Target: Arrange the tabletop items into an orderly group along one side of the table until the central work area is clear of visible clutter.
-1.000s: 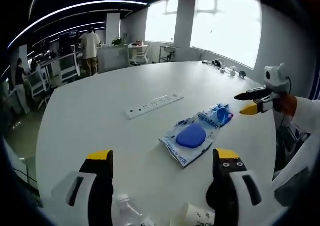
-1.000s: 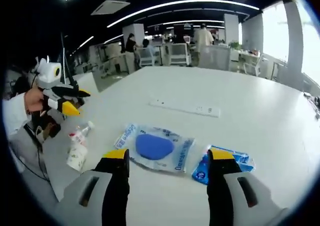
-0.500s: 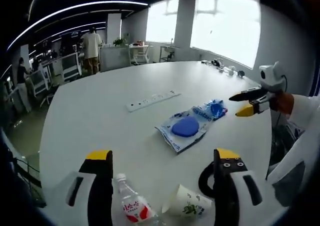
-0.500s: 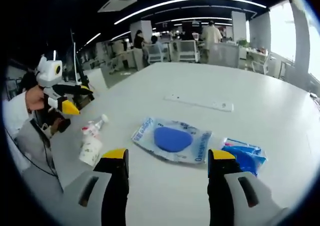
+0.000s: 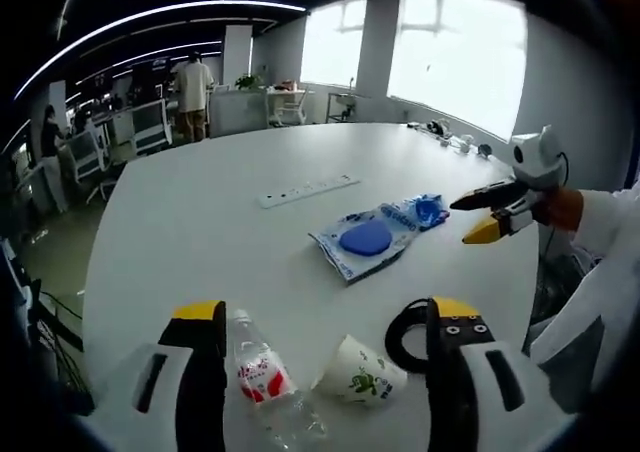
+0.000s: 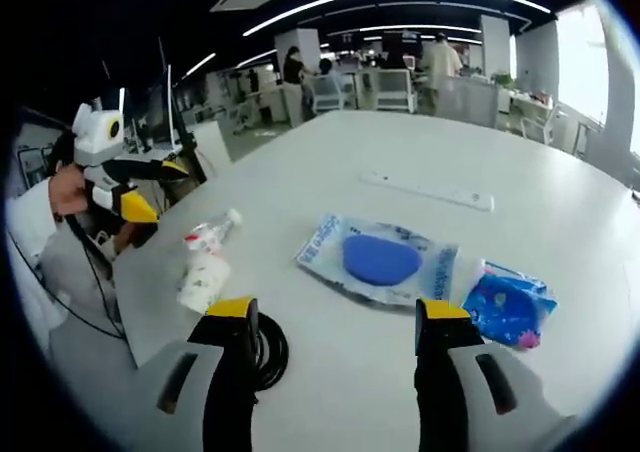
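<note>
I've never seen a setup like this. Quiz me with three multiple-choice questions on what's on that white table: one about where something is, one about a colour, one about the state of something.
1. What lies right beside the paper cup?
A. the power strip
B. the plastic bottle
C. the blue packet

2. What colour is the pad inside the clear packet?
A. red
B. green
C. blue

3. How is the plastic bottle placed?
A. lying on its side
B. standing upright
C. held in a gripper's jaws

Answers:
1. B, since in both views the cup and bottle lie side by side near the table edge, while the power strip sits far off.
2. C, as the oval pad shows plain blue through the wrapper.
3. A, because it lies flat on the table, and the left gripper has its jaws apart with nothing between them.
</note>
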Available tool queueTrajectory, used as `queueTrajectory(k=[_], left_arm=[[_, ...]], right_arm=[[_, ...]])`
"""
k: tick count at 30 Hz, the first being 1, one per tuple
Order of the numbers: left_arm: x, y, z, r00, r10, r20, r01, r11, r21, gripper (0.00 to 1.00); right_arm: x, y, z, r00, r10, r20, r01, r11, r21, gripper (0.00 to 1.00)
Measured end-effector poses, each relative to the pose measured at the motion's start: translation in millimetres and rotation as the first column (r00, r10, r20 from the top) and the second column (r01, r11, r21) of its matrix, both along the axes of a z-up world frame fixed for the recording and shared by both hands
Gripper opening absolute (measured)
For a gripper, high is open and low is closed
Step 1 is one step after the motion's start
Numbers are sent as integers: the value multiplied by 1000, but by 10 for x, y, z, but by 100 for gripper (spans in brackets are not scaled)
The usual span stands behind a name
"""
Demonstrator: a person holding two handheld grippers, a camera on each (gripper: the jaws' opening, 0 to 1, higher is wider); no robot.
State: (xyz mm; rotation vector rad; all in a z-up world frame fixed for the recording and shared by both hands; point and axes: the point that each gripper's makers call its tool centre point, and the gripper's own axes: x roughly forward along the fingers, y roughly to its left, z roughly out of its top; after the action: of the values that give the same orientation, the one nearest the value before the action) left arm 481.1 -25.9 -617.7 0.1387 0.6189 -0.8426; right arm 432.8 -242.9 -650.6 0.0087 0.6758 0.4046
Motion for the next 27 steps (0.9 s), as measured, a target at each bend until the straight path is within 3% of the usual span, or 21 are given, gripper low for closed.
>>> queueTrajectory(k=[14,24,25,27], left_arm=[[-362,212,-92,998,49,-36,-49,998,-24,83],[-549,336,-189,996,68,-59,-69,997,-25,82],[-560,346,-193,996,69,-60,-71,997,-27,82],[-578,373,-193,996,70,-62,-72,997,-25,82]], right_arm=[[-294,561,-534,983,130,-132,-134,991,-25,60],[-324,829,-858,963,184,-196,-194,980,-37,57],[-353,832,-924,956,185,-226,-201,979,-46,56],[-334,855,-941,959,185,-214,-199,979,-47,54]])
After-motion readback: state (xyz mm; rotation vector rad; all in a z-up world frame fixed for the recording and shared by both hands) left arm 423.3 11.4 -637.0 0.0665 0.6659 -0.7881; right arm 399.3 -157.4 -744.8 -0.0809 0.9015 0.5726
